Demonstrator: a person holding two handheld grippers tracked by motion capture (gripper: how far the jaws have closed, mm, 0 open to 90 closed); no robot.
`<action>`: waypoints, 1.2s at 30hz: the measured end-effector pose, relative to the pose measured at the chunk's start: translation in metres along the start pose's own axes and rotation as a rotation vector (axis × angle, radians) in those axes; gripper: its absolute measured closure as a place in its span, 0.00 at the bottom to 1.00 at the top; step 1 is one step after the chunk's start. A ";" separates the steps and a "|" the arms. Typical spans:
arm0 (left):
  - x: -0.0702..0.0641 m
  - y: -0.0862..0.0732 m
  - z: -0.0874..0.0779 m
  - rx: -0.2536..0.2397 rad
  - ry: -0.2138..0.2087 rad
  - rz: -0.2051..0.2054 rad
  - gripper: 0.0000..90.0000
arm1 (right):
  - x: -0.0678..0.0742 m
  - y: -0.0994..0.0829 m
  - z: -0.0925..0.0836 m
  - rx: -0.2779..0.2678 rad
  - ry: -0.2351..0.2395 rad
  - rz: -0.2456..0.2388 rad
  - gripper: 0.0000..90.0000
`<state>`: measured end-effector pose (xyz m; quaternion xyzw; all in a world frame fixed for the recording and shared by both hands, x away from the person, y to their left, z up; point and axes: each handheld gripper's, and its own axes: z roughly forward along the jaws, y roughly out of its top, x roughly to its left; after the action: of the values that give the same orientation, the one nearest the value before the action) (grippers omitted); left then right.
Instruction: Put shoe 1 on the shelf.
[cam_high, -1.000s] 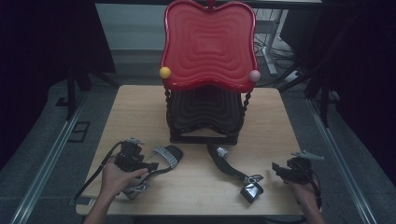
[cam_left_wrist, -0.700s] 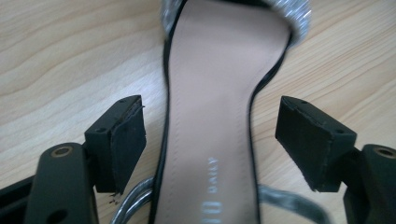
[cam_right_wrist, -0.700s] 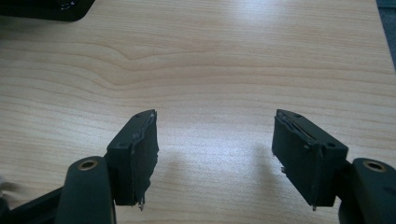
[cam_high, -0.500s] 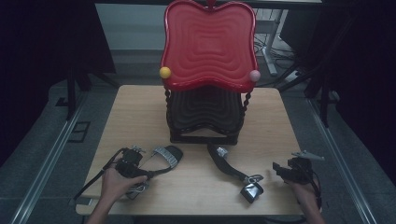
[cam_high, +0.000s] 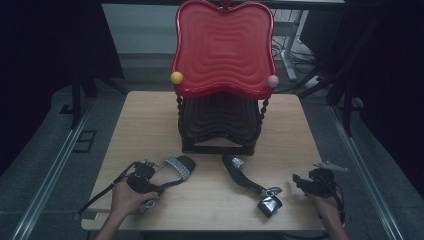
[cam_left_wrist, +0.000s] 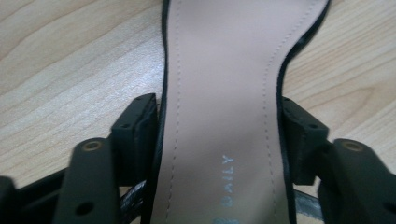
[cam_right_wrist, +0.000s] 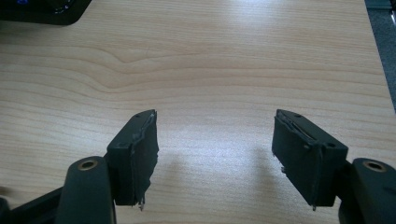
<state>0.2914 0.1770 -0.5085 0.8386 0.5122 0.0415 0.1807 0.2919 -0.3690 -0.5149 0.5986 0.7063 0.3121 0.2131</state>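
Observation:
A black sandal with a silver toe strap (cam_high: 177, 165) lies on the wooden table (cam_high: 150, 115) at the front left. My left gripper (cam_high: 145, 172) is down over its heel end. In the left gripper view the beige insole (cam_left_wrist: 224, 70) runs between the jaws, which have just been closing, and both pads (cam_left_wrist: 140, 135) touch the sole's black edges. A second black sandal (cam_high: 250, 182) lies on its side at the front middle. My right gripper (cam_high: 302, 181) rests at the front right, open over bare wood (cam_right_wrist: 215, 126) with nothing between its fingers.
A shoe rack stands at the table's middle back, with a red wavy top shelf (cam_high: 222, 50) over a black lower shelf (cam_high: 220, 120). A yellow knob (cam_high: 176, 78) and a pink knob (cam_high: 272, 81) sit on its front corners. Dark floor surrounds the table.
My left gripper has sunk a little onto the heel end of the left sandal. The right gripper and the second sandal have kept still.

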 end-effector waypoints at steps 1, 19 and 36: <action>0.000 0.000 -0.001 -0.003 -0.004 -0.009 0.46 | 0.000 0.000 0.000 0.000 0.001 -0.002 0.35; 0.026 -0.010 -0.026 -0.117 -0.203 -0.128 0.48 | 0.000 0.000 -0.001 -0.007 -0.006 0.006 0.35; 0.060 -0.021 -0.068 -0.343 -0.401 -0.278 0.48 | -0.001 0.000 -0.001 -0.007 -0.005 0.008 0.35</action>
<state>0.2850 0.2559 -0.4591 0.7091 0.5618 -0.0645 0.4213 0.2914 -0.3702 -0.5141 0.6015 0.7022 0.3140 0.2158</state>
